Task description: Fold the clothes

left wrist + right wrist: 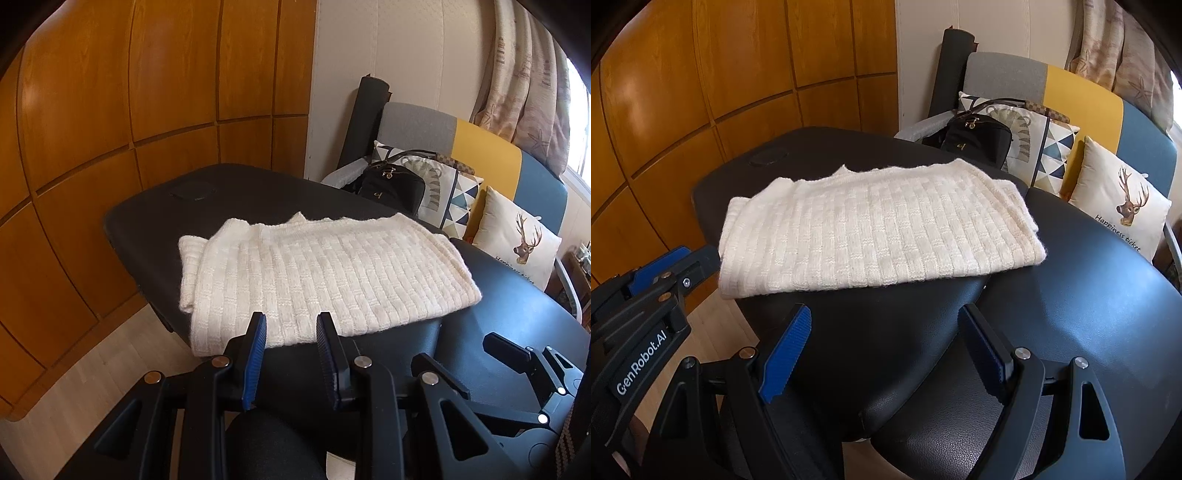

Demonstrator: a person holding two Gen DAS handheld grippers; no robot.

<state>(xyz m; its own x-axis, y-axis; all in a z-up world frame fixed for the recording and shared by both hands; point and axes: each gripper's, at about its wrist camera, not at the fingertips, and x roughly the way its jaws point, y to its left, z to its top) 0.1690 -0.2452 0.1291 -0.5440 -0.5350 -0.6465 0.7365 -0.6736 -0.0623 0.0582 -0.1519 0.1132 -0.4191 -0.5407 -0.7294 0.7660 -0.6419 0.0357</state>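
Note:
A cream knitted sweater (pixel 303 273) lies folded into a flat rectangle on the black padded table (pixel 155 218); in the right wrist view the sweater (pixel 871 232) reaches the table's (pixel 1071 314) near left edge. My left gripper (pixel 291 325) hovers just short of the sweater's near edge, its jaws slightly apart with nothing between them. My right gripper (pixel 884 321) sits farther back over bare black padding, jaws wide open and empty. The left gripper (pixel 657 280) also shows at the left edge of the right wrist view.
A sofa (pixel 491 155) with patterned cushions (pixel 517 240) and a black bag (pixel 391 184) stands behind the table. Wooden panelling (pixel 110 110) lines the left wall. Light wood floor (pixel 92 369) shows beside the table's left edge. A curtain (pixel 524 74) hangs at the back right.

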